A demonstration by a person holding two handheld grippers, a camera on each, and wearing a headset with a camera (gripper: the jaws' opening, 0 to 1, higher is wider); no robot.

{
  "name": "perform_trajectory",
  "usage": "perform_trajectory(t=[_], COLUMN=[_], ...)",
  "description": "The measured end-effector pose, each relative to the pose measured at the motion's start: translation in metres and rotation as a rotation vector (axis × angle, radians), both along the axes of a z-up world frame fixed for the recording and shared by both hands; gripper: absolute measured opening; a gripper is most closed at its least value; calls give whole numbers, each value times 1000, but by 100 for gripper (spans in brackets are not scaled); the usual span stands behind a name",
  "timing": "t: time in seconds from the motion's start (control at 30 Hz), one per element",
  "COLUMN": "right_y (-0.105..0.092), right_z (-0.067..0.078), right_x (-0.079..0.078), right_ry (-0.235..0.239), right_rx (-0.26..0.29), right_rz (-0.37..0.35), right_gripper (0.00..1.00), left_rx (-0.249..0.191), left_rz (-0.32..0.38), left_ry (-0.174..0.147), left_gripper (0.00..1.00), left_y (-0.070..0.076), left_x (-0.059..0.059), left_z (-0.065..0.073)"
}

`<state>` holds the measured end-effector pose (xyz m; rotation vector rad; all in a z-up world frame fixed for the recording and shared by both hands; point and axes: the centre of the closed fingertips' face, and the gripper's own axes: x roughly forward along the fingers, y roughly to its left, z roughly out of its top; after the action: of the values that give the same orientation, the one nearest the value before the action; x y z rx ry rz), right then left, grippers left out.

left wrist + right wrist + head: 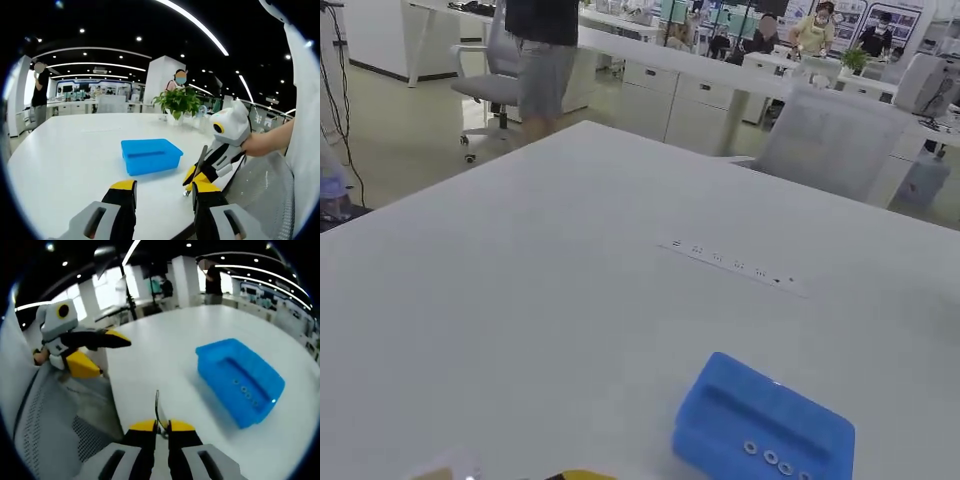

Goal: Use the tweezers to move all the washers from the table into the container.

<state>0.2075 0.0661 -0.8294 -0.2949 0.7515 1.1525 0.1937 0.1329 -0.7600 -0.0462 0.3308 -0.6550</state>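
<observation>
A blue container (765,425) sits on the white table (520,320) at the near right, with several small washers (770,458) lying inside it. In the right gripper view my right gripper (161,426) is shut on thin metal tweezers (157,407), held over the table's edge to the left of the container (240,380), where the washers (245,389) lie in a row. My left gripper (165,192) stands open with nothing between its fingers, pointing at the container (151,155). The right gripper (196,177) with the tweezers (201,160) enters that view from the right. The left gripper (112,356) hangs off the table's edge.
A socket strip (735,265) is set flush in the table's middle. A grey mesh chair (60,430) is below the grippers at the table's near edge. A potted plant (177,102) stands on the far side. A person (545,50) stands beyond the table near office chairs (830,140).
</observation>
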Motion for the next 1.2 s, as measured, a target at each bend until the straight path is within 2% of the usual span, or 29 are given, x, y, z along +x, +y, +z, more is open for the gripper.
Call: perform_trajectory(t=[0.23, 0.47, 0.67, 0.77, 1.03, 1.2], right_y=[9, 24, 31, 32, 33, 32], right_z=[20, 33, 51, 63, 74, 68], right_x=[24, 38, 57, 75, 110, 128], right_ry=[-33, -33, -74, -103, -145, -144], right_rx=[43, 99, 126, 141, 141, 130], right_rz=[-15, -38, -45, -57, -69, -84], right_gripper=[5, 5, 5, 5, 5, 5], left_rx=[-3, -7, -10, -11, -12, -12], left_rz=[0, -2, -4, -5, -4, -6], left_ry=[-3, 4, 4, 3, 5, 9], left_gripper=[43, 42, 41, 41, 41, 41], left_y=[1, 2, 2, 2, 2, 1], left_x=[0, -1, -1, -1, -1, -1], left_z=[-1, -2, -3, -3, -3, -2])
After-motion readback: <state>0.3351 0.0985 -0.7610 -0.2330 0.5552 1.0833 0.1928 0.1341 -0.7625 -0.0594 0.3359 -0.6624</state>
